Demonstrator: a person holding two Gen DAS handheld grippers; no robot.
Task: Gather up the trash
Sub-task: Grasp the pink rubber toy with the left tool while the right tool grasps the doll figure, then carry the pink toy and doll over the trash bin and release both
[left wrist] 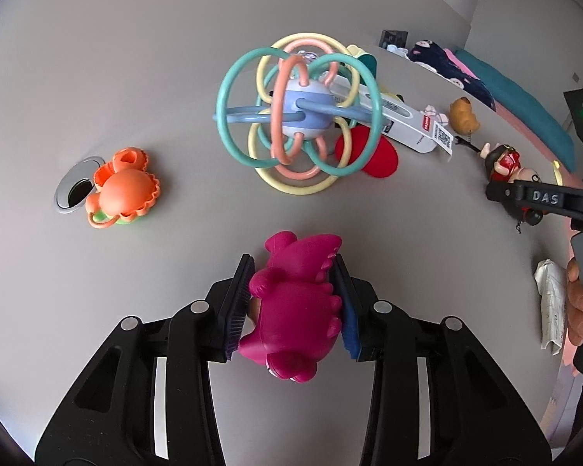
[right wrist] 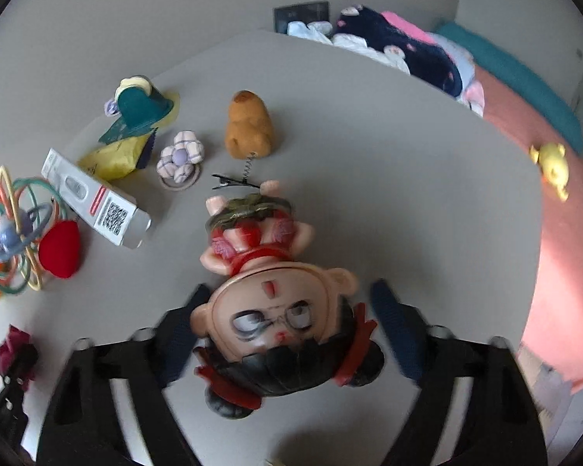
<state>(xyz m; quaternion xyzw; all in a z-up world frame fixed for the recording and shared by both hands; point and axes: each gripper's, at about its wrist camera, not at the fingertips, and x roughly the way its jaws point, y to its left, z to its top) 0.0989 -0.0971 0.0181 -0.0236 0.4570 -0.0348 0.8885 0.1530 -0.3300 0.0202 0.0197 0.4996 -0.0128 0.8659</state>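
— What do the left tongs (left wrist: 293, 303) have?
— One magenta dinosaur toy (left wrist: 295, 310), pinched between both pads, on the grey tabletop (left wrist: 136, 77).
— And the right tongs (right wrist: 287, 330)?
— Spread either side of one big-headed doll figure (right wrist: 280, 310) lying on the tabletop; gaps show on both sides of its head.
— Further out?
— One ring-loop rattle ball (left wrist: 303, 112), one orange clamshell toy (left wrist: 126, 188), one white box with a QR code (right wrist: 97, 202), one red heart (right wrist: 60, 248), one brown plush (right wrist: 248, 126), one flower hair tie (right wrist: 180, 159), one hair clip (right wrist: 233, 184).
— Any trash?
— One crumpled paper scrap (left wrist: 552, 306) at the right edge, by a hand (left wrist: 577, 310).
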